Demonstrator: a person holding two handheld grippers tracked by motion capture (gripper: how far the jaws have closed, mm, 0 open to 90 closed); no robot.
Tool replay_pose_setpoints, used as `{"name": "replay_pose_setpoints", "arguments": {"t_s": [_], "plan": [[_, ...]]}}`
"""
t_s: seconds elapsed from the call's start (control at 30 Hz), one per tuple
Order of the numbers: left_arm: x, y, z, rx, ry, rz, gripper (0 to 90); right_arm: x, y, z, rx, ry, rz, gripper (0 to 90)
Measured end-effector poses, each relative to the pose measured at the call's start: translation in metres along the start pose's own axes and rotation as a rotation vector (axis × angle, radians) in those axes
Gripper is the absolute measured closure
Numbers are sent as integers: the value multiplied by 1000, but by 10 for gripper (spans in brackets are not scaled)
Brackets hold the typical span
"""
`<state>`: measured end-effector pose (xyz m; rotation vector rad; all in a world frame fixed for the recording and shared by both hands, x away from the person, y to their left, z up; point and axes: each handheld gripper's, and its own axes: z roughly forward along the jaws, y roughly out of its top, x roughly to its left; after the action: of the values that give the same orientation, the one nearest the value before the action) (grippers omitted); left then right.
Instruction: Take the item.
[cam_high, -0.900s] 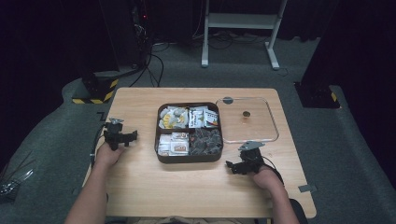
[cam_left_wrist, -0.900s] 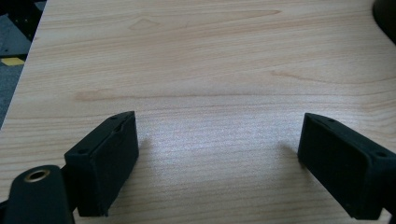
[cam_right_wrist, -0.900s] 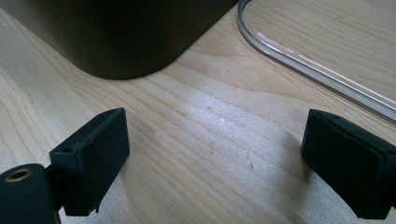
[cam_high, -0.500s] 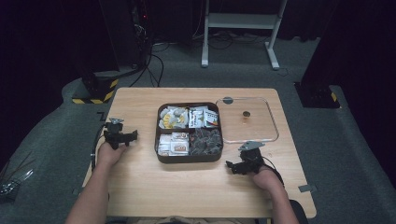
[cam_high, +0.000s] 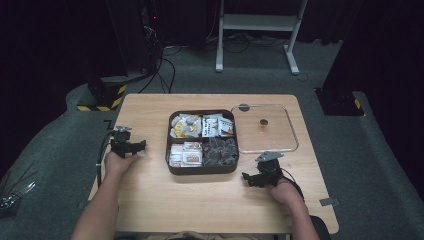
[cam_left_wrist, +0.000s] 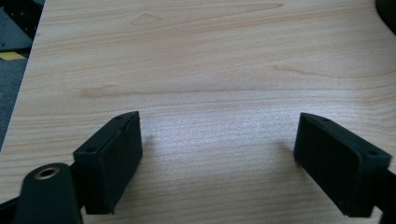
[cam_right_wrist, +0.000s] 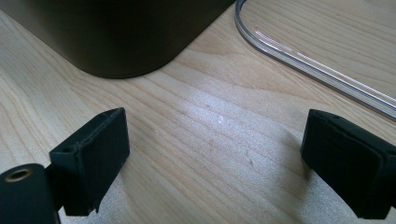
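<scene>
**Rig appearance: handheld claws and arms**

Left claw: black body, black cable looping from its rear beside the hand. In the left gripper view, two blocky matte-black jaws, each with a small recessed hole near its top edge; a brass-coloured ringed hole sits on the black part below the left-hand jaw.

Right claw: black, grey three-cornered plate on top, black cable behind. Right gripper view: same blocky jaws, same brass ring.

Forearms bare, no sleeves visible.

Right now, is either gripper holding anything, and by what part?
Nothing is held. The left gripper is open over bare table; the right gripper is open, near the tray corner and the clear lid, touching neither.
</scene>
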<state>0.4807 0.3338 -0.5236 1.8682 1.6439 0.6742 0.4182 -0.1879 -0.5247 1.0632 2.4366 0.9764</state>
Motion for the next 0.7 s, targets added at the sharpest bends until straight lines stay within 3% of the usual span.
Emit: {"name": "replay_pose_setpoints", "arguments": {"t_s": [0.17, 0.27, 0.43, 0.6, 0.7], "plan": [[0, 2, -2, 15, -9, 15, 236, 1, -1, -1, 1, -3, 6, 77], [-2, 3, -6, 20, 17, 42, 266, 1, -1, -1, 1, -3, 5, 77], [0, 6, -11, 2, -31, 7, 307, 1, -1, -1, 1, -3, 5, 77], [0, 8, -17, -22, -63, 3, 342, 0, -1, -1, 0, -2, 4, 77], [-1, 14, -16, 42, -107, 10, 329, 0, -1, -1, 0, -2, 4, 78]]}}
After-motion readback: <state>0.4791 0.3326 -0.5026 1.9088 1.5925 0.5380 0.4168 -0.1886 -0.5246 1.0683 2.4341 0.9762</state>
